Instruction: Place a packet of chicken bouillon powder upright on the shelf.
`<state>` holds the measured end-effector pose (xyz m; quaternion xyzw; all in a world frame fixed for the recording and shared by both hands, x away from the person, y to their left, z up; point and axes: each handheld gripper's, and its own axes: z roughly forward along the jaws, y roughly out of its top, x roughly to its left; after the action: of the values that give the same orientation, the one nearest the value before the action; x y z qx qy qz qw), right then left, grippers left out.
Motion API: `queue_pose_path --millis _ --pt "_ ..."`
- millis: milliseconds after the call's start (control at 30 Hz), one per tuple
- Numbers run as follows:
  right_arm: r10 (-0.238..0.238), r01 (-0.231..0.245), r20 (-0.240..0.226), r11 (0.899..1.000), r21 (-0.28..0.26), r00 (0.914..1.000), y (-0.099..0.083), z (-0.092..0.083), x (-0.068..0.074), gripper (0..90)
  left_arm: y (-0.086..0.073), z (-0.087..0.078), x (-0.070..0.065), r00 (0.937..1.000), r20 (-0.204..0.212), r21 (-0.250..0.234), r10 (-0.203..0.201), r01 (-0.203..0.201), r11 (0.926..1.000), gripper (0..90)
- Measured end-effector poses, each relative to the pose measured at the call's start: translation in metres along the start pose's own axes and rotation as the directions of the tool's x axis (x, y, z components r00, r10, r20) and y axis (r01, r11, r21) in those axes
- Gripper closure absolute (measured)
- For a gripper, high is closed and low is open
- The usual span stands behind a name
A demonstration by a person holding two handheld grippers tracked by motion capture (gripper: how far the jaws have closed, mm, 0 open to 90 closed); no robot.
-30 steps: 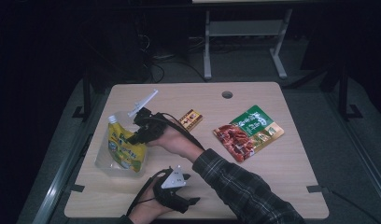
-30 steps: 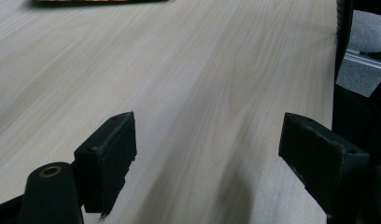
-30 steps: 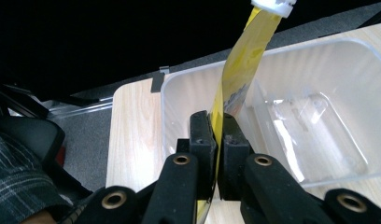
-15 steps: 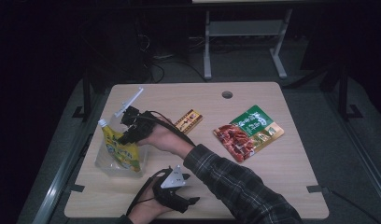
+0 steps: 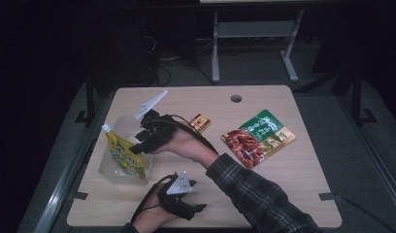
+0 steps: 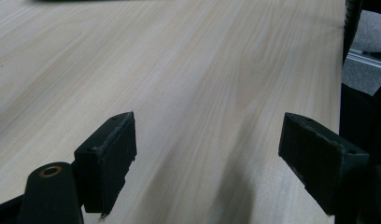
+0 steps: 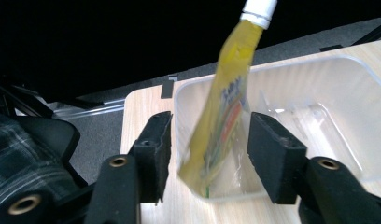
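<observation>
A yellow spouted pouch (image 5: 122,154) stands tilted in a clear plastic tub (image 5: 110,173) at the table's left. My right gripper (image 5: 139,146) hovers just right of the pouch. In the right gripper view the pouch (image 7: 226,102) hangs blurred between the jaws of the right gripper (image 7: 209,123), which have just been opening; the pads stand off it, over the tub (image 7: 319,63). My left gripper (image 5: 198,209) rests near the front edge. In its own view the left gripper (image 6: 207,135) is open over bare wood.
A green and red snack packet (image 5: 258,138) lies right of centre. A small brown box (image 5: 199,123) sits behind the right hand. A round hole (image 5: 236,98) is near the table's far edge. The right forearm crosses the table's middle.
The right gripper let go of the yellow pouch and rose a little. The pouch now leans in the tub. The left hand kept still.
</observation>
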<state>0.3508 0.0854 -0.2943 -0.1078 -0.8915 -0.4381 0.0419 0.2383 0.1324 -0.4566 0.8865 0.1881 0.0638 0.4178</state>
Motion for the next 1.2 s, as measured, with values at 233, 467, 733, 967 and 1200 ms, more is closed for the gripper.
queue_pose_path --millis 233,467,733,967,1200 --pt "0.046 -0.043 0.077 0.998 -0.035 0.9960 -0.027 -0.029 -0.004 40.4 -0.002 -0.001 0.003 0.9999 -0.008 0.002 -0.013 0.013 0.9999 18.6" --pt "0.085 -0.076 0.166 0.995 -0.061 0.9825 -0.057 -0.052 -0.016 37.9 -0.002 -0.003 0.008 0.9998 -0.020 0.004 0.000 0.000 1.0000 18.6" --pt "0.151 -0.134 0.258 0.987 -0.083 0.9544 -0.100 -0.071 -0.027 36.2 -0.004 -0.006 0.012 0.9984 -0.027 -0.013 -0.050 0.050 0.9987 18.6" --pt "0.197 -0.179 0.326 0.980 -0.087 0.9244 -0.142 -0.080 -0.032 35.1 -0.005 -0.010 0.017 0.9983 -0.038 -0.009 -0.044 0.044 0.9990 18.6" --pt "0.237 -0.223 0.377 0.971 -0.082 0.8952 -0.181 -0.087 -0.034 34.7 -0.003 -0.012 0.020 0.9966 -0.059 -0.005 -0.058 0.058 0.9983 18.7"
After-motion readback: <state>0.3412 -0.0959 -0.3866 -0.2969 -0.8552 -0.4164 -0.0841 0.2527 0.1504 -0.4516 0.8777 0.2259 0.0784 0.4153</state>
